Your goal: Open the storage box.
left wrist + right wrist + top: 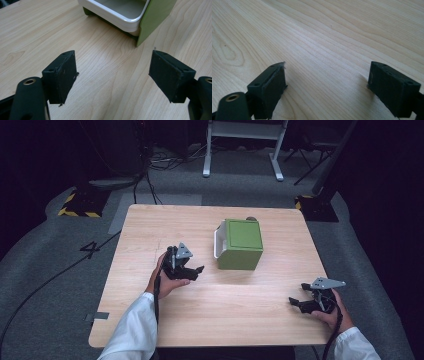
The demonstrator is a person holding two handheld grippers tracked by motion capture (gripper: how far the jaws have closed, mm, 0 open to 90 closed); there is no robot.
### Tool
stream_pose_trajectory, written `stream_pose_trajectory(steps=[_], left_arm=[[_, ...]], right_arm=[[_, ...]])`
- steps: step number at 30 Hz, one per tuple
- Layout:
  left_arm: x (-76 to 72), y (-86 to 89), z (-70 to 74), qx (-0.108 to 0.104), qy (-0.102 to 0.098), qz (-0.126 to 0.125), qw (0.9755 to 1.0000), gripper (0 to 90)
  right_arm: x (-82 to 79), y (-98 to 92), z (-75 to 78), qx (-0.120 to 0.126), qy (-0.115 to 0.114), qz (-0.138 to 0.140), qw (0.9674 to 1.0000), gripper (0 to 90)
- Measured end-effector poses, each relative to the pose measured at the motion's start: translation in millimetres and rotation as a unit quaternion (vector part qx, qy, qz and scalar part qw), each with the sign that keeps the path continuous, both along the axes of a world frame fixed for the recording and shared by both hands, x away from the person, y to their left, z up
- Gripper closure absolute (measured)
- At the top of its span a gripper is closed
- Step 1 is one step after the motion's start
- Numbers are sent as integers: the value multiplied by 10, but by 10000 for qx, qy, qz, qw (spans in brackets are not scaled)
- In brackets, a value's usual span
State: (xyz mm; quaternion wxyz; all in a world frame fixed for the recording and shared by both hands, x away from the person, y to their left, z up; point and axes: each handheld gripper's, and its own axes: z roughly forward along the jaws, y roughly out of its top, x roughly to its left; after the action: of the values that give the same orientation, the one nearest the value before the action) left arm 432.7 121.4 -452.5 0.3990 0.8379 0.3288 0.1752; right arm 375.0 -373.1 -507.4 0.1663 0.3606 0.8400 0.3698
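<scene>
My left gripper hangs just above the table, near and to the left of the green box, with its jaws standing partly apart and nothing between them but bare wood. I judge it is held this way to line up on the box: the jaws point toward the box's left side, where a white inner tray stands a little way out of the green shell like a drawer pulled partway. From the left gripper view that tray lies straight ahead at the far edge, its rim open to me, and the part of its floor that I can see looks empty — the rest runs off the top of the frame, so I cannot say what lies deeper in. The green shell wraps the tray on its right side there and sits flat on the wood.

My right gripper rests low at the near right of the table, well apart from the box, jaws wide open and holding nothing. In the right gripper view there is plain wood grain ahead of the pads. I take it that this hand is parked out of the way while the left one works — it is too far off to steady the shell
</scene>
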Motion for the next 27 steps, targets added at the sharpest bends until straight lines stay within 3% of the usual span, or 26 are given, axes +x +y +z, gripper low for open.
stream_pose_trajectory(steps=[3, 6, 15, 21, 27], left_arm=[[36, -5, 61, -140, -169, 44, 9997, 225], [65, -22, 95, -190, -156, 53, 9997, 225], [177, -145, 247, -348, -364, 131, 9986, 226], [243, -259, 307, -340, -424, 173, 9984, 230], [309, -392, 276, -266, -418, 222, 9985, 237]], right_arm=[[0, 0, 0, 1, 0, -1, 10000, 145], [0, 0, 0, 1, -1, 0, 10000, 145], [-4, -4, 0, -5, -7, -5, 10000, 145], [-5, -3, 0, -2, -2, -8, 10000, 145], [-5, -3, 0, -2, -3, -9, 10000, 145]])
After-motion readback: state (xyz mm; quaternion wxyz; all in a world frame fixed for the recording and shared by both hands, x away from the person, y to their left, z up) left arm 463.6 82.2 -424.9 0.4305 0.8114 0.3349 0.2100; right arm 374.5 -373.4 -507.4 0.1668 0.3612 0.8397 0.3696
